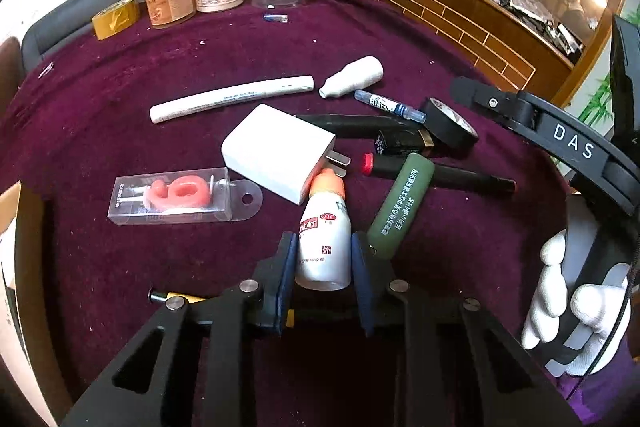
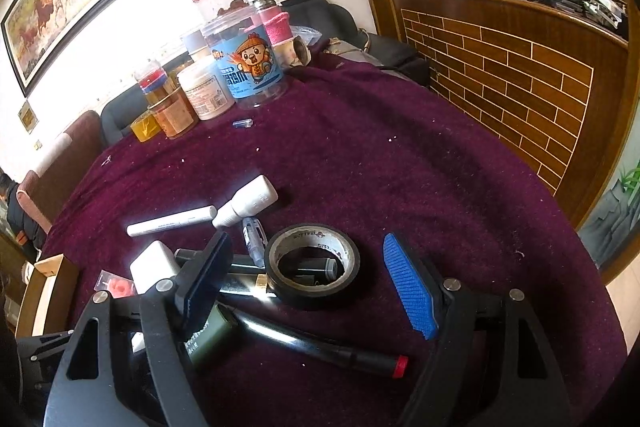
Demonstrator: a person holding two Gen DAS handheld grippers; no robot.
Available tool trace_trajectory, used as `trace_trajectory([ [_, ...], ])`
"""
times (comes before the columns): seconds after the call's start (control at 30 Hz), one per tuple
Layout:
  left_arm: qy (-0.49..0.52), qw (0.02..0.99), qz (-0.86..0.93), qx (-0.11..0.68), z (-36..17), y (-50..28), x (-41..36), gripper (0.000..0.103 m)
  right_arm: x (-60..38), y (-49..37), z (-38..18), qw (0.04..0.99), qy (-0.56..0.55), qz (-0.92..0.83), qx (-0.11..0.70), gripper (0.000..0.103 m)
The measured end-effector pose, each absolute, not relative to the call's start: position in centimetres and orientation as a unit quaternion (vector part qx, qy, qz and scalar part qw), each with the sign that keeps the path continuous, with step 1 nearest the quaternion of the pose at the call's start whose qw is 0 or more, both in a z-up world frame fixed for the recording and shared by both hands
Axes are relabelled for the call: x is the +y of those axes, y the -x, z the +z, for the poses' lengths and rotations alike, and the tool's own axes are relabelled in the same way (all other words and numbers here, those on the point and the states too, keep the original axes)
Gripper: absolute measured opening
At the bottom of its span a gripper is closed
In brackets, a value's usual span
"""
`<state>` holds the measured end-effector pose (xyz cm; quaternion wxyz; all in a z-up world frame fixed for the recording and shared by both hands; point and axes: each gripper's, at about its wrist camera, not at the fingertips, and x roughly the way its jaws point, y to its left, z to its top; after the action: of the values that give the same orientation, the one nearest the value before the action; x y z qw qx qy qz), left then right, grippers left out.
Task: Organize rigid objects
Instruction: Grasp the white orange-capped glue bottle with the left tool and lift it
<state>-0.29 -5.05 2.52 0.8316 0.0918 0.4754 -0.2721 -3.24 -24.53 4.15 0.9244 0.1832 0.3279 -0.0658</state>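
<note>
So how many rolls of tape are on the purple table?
2. A black roll of tape lies in the central clutter. A yellow roll of tape sits at the far edge, beside the jars. Others may be hidden.

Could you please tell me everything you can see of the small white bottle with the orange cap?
The bottle is white plastic with an orange cap and a red-printed label. It lies on its side on the purple cloth, base toward the camera, between the pads of the left gripper, which press its sides. Its cap touches the white charger. A green tube lies close beside it.
</note>
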Motion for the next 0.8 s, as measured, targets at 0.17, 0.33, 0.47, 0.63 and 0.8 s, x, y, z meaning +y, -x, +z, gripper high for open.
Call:
trace_trajectory([
  [0.17, -0.114, 0.833, -0.258, 0.476, 1.8, -0.1, -6.7, 0.023, -24.6, 3.1, 4.0, 0.923, -0.183, -0.067, 0.331, 0.077],
  [0.33, -0.092, 0.841, -0.248, 0.471, 2.1, 0.1, -6.0, 0.022, -24.7, 2.9, 3.8, 0.921, -0.183, -0.073, 0.337, 0.077],
  [0.47, -0.030, 0.851, -0.256, 0.457, 4.6, 1.1, -3.0, 0.022, -24.6, 2.8, 3.7, 0.920, -0.179, -0.077, 0.340, 0.077],
  [0.63, 0.054, 0.859, -0.268, 0.433, 7.9, 3.8, 2.2, 0.023, -24.4, 2.6, 3.7, 0.920, -0.172, -0.080, 0.343, 0.077],
  [0.8, 0.100, 0.870, -0.250, 0.413, 9.6, 6.5, 7.5, 0.023, -23.4, 3.5, 4.7, 0.928, -0.166, -0.061, 0.328, 0.077],
])
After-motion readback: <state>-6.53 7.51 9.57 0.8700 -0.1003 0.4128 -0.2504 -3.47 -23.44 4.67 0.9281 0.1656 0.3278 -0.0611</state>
